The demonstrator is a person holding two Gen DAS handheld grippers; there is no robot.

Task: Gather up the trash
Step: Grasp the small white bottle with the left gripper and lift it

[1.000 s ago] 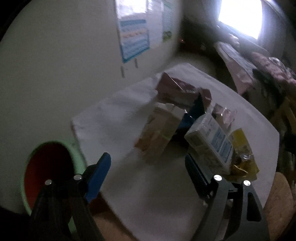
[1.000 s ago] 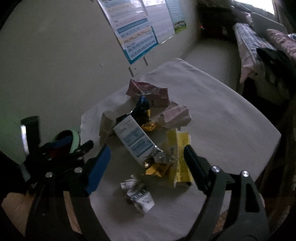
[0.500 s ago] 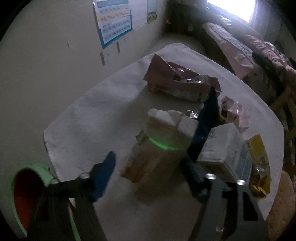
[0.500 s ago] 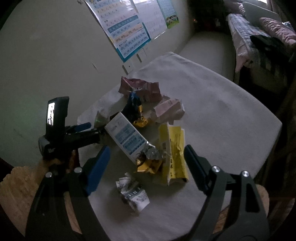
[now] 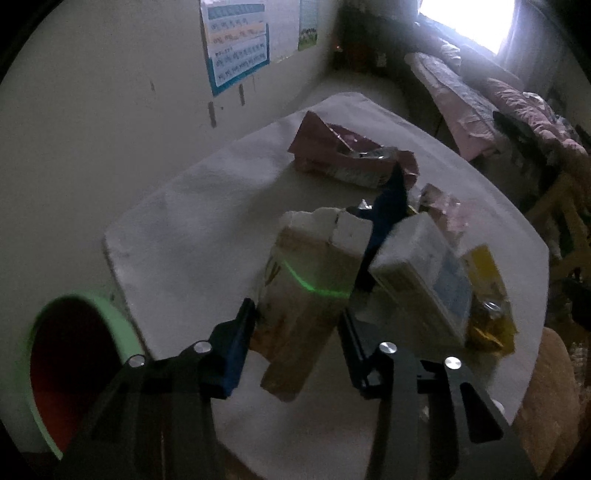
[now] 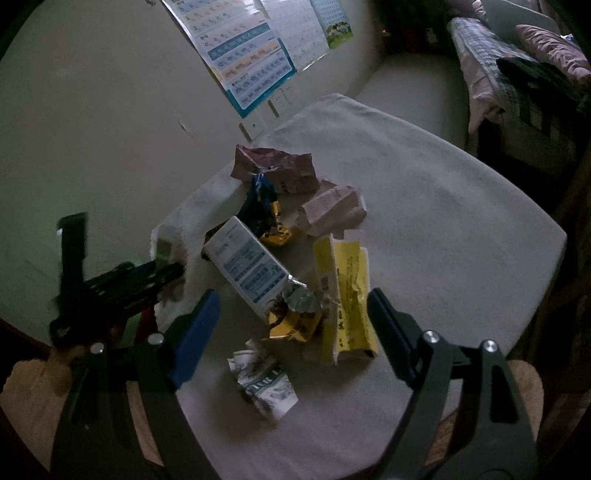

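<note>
I see a dim room; a blown-out window (image 5: 469, 18) gives the only light. The left view is soft and blurred, and fisheye edges bend darkly.

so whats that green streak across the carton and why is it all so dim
Left wrist view: the green arc on the carton looks like lens flare; window blown out, room underexposed, carton smeared. Right wrist view: dim too, crumpled paper fairly sharp, edges bent by fisheye.

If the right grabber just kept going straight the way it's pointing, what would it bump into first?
Probably the crinkly gold foil wrapper, which sits in line between the open fingers of the right gripper, with the yellow box right beside it. Depth is hard to judge, so the crumpled white paper lower down could be touched first.
</note>
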